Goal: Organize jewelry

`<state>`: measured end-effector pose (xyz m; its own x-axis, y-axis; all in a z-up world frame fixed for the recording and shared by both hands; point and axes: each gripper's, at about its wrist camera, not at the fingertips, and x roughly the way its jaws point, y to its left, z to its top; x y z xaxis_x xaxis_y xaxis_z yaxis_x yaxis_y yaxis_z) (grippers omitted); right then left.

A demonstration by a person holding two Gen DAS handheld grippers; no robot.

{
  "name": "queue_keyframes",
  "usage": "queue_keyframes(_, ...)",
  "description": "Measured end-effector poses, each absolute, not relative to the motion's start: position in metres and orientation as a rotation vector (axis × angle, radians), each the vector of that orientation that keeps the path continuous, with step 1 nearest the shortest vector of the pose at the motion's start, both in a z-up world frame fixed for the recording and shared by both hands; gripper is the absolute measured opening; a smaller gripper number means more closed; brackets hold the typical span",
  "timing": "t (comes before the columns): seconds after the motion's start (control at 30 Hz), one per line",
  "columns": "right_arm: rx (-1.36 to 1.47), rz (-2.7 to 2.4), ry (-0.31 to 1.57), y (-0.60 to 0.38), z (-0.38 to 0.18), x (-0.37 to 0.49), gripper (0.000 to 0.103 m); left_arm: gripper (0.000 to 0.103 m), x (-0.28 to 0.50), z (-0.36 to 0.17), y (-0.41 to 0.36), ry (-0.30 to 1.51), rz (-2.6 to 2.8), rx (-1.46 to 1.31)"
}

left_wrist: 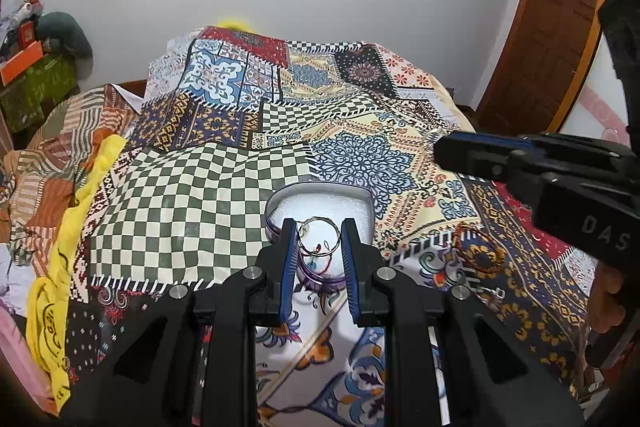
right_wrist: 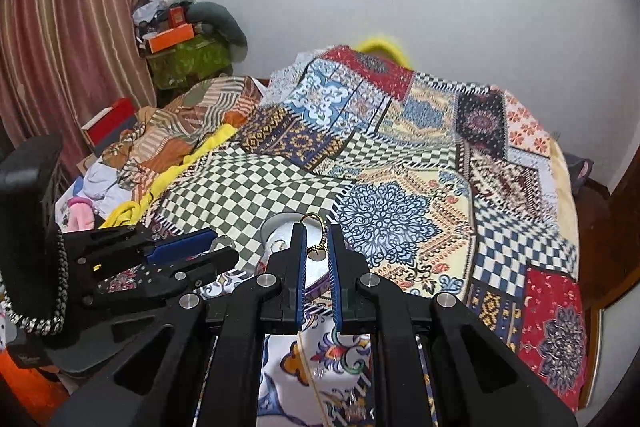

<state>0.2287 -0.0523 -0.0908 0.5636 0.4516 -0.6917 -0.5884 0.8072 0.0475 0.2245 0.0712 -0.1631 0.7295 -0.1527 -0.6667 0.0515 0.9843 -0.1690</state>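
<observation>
Covering the bed, a patchwork quilt [left_wrist: 224, 187] lies below right tongs [right_wrist: 318, 245] clamping a gold ring [right_wrist: 314, 231].

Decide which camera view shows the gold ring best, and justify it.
The right wrist view: the gold ring sits between the right tongs, close and unobstructed above the purple tin. The left wrist view shows the right tongs side-on only, the ring hidden; it shows thin bangles instead.
</observation>
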Motion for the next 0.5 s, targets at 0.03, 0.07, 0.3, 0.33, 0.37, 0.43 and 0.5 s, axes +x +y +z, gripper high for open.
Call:
queue_keyframes(0.03,-0.194,0.62,0.771,-0.05,-0.094,0.234,0.009,0.021,0.227,-0.165,0.072,0.751,-0.114,-0.145)
queue_keyframes(0.07,-0.194,0.622,0.784,-0.049,-0.097,0.238,0.009,0.021,0.232,-0.168,0.073,0.759,-0.116,-0.146)
queue_keyframes(0.3,-0.222,0.617,0.887,-0.034,-0.12,0.268,0.009,0.021,0.262,-0.187,0.077,0.808,-0.13,-0.15)
queue_keyframes(0.33,-0.221,0.62,0.905,-0.031,-0.124,0.272,0.009,0.021,0.266,-0.189,0.076,0.813,-0.131,-0.15)
queue_keyframes(0.37,-0.22,0.622,0.921,-0.029,-0.127,0.275,0.009,0.021,0.27,-0.191,0.076,0.82,-0.131,-0.15)
queue_keyframes(0.43,-0.22,0.618,0.945,-0.027,-0.132,0.281,0.009,0.021,0.277,-0.196,0.076,0.832,-0.131,-0.148)
queue_keyframes(0.5,-0.219,0.615,0.962,-0.026,-0.136,0.286,0.009,0.021,0.283,-0.2,0.076,0.84,-0.13,-0.147)
